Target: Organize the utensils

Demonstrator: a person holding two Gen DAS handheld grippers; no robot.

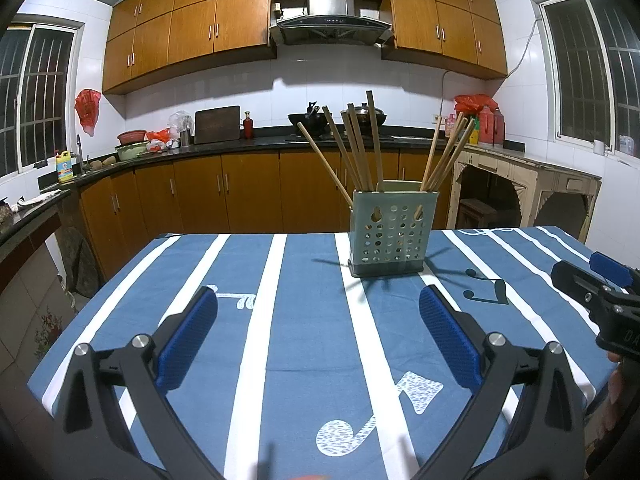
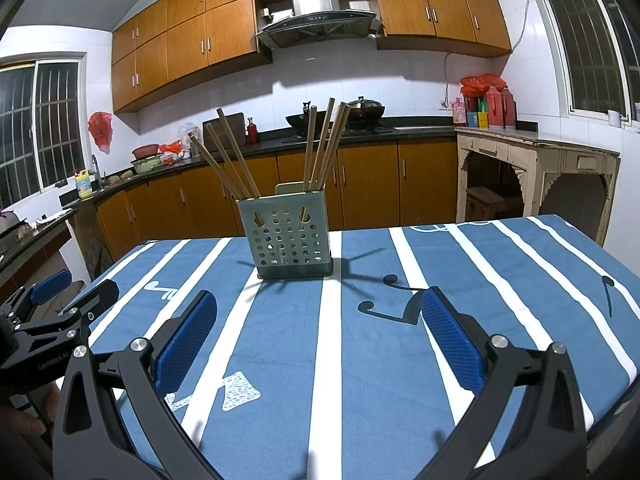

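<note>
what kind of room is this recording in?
A home kitchen, most likely: a range hood under wooden wall cabinets, woks on the stove along a dark counter, and a chopstick holder on a cloth-covered table.

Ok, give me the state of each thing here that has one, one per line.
Left gripper: open, empty.
Right gripper: open, empty.
Utensil holder: upright on the tablecloth.
Chopsticks: standing in the holder, leaning outward.
</note>
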